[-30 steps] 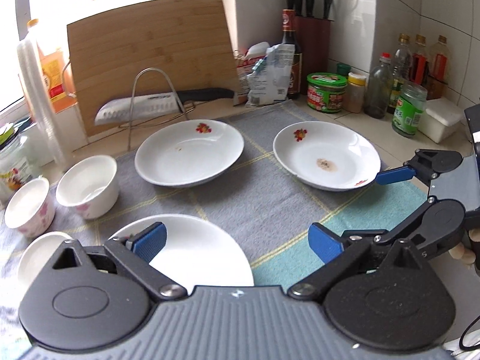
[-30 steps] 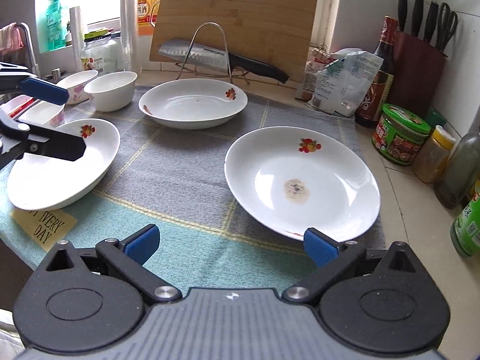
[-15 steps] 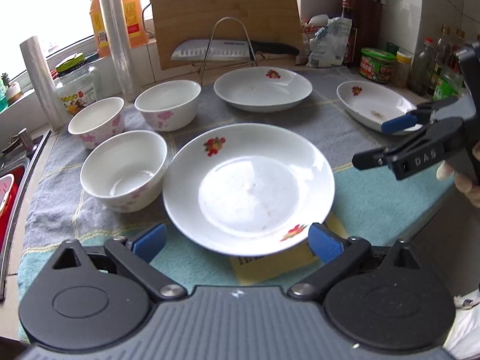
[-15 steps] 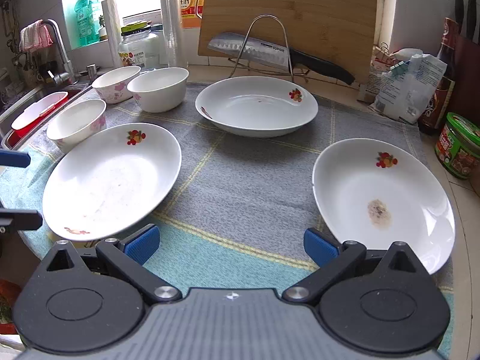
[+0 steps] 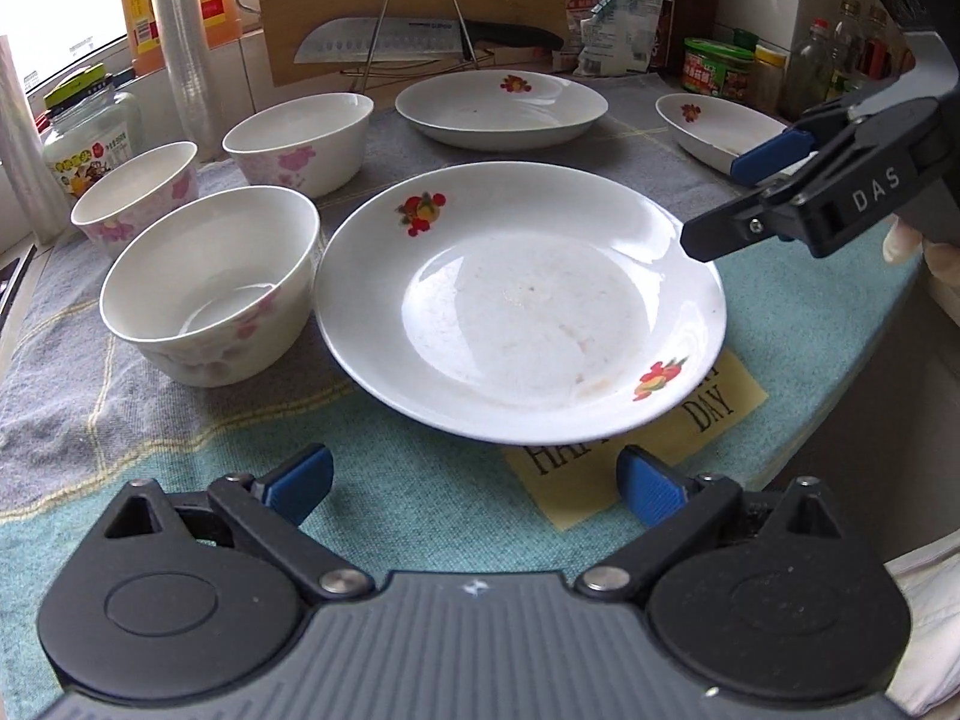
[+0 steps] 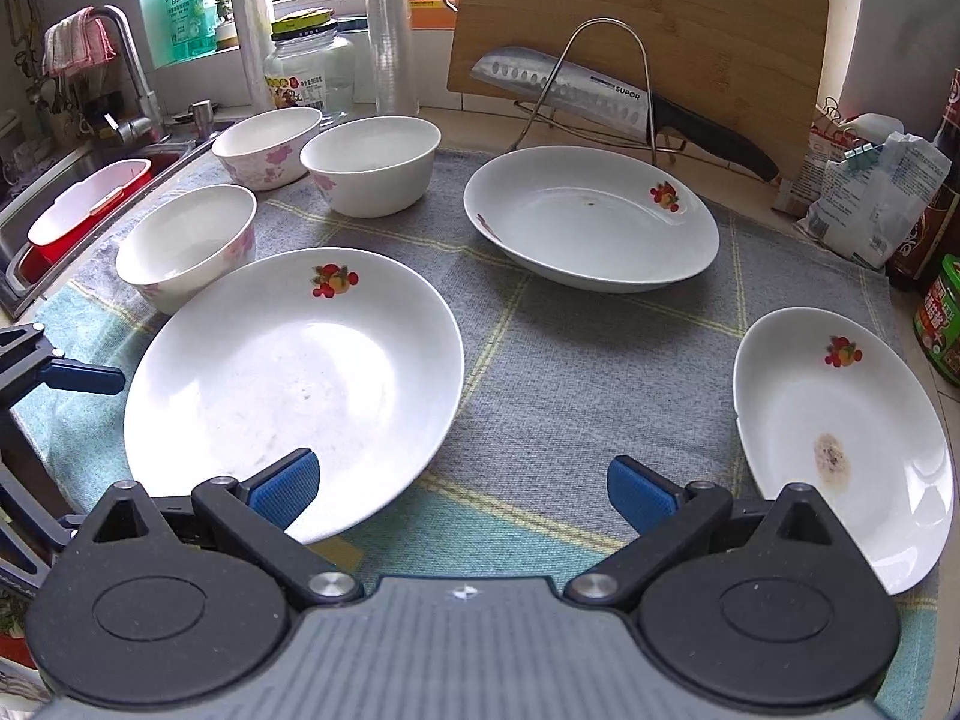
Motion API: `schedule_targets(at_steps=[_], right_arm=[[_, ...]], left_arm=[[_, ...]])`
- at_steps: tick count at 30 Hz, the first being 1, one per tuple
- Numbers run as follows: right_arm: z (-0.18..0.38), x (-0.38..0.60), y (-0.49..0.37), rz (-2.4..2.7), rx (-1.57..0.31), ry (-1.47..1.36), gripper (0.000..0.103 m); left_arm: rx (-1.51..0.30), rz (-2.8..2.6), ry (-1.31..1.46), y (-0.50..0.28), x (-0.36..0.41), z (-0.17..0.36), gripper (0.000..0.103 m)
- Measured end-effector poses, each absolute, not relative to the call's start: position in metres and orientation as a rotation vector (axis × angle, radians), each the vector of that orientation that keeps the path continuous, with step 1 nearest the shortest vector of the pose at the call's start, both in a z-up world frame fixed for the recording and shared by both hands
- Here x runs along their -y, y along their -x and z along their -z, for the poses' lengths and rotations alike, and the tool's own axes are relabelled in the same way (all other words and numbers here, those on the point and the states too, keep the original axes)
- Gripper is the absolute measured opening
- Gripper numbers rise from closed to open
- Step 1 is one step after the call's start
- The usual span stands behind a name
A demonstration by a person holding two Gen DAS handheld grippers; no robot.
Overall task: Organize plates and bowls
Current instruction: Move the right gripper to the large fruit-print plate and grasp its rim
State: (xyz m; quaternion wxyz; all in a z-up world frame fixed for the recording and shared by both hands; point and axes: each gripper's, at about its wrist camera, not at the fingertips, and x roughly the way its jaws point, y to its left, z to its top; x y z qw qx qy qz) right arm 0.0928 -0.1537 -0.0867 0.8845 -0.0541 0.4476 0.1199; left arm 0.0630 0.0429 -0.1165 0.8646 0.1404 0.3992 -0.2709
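Note:
Three white plates with fruit prints lie on a grey and teal cloth: a near plate [image 5: 519, 312] [image 6: 294, 384], a far plate [image 5: 501, 102] [image 6: 591, 219] and a right plate [image 5: 714, 126] [image 6: 840, 438]. Left of the near plate stand three white flowered bowls [image 5: 210, 288] [image 5: 297, 141] [image 5: 135, 195]. My left gripper [image 5: 474, 483] is open and empty just in front of the near plate. My right gripper [image 6: 462, 495] [image 5: 729, 198] is open and empty too, hovering over that plate's right rim.
A cutting board [image 6: 636, 12] leans at the back behind a wire rack holding a knife [image 6: 576, 90]. Jars and bottles [image 5: 717, 69] line the right wall. A sink with a red basin [image 6: 84, 204] lies left. The counter edge [image 5: 840, 360] drops off near the plate.
Both grippers have swung left. The near plate now fills the left wrist view, and the right gripper has come from the right plate to the near plate's rim.

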Motion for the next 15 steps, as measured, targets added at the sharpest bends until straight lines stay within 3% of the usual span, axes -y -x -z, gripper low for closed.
schedule_targets(at_steps=[15], right_arm=[[0.098,0.129,-0.109,-0.294,-1.004,0.172,0.103]], left_arm=[[-0.766,0.669,-0.293,-0.075,-0.039,0.125,0.103]])
